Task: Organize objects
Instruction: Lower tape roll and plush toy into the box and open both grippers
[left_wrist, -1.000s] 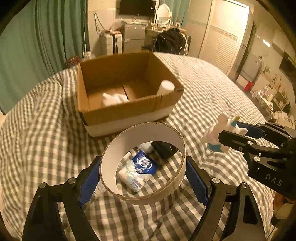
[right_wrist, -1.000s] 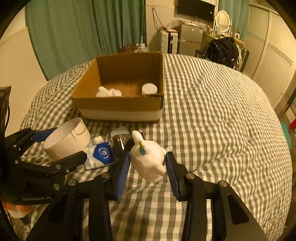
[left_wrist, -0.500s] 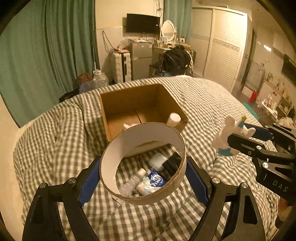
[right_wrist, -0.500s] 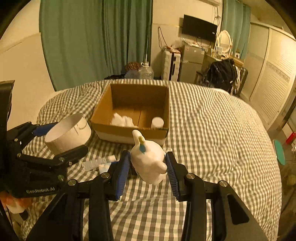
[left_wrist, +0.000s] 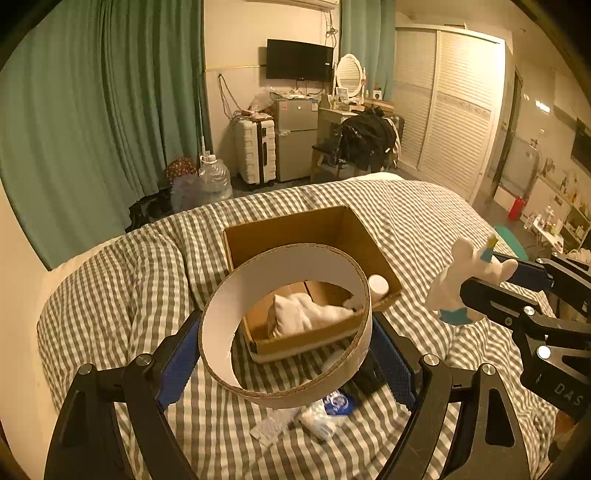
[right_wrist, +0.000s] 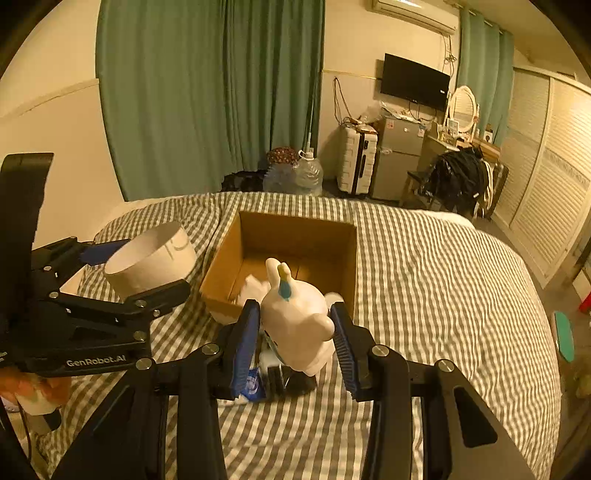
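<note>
Left claw (left_wrist: 286, 360) grips cardboard ring (left_wrist: 284, 325) across its outer wall; right claw (right_wrist: 295, 332) clamps white toy figure (right_wrist: 295, 317). Both above bed (right_wrist: 424, 295), near box (right_wrist: 295, 236). Ring light, crushable; figure probably hard, slippery.

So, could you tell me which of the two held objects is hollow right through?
The cardboard ring in the left gripper; the unicorn figurine in the right gripper is closed.

bedspread (right_wrist: 424, 295): grey-white check | box (right_wrist: 317, 240): brown | ring (left_wrist: 229, 325): white | toy (right_wrist: 295, 317): white, horn seemingly blue-yellow
</note>
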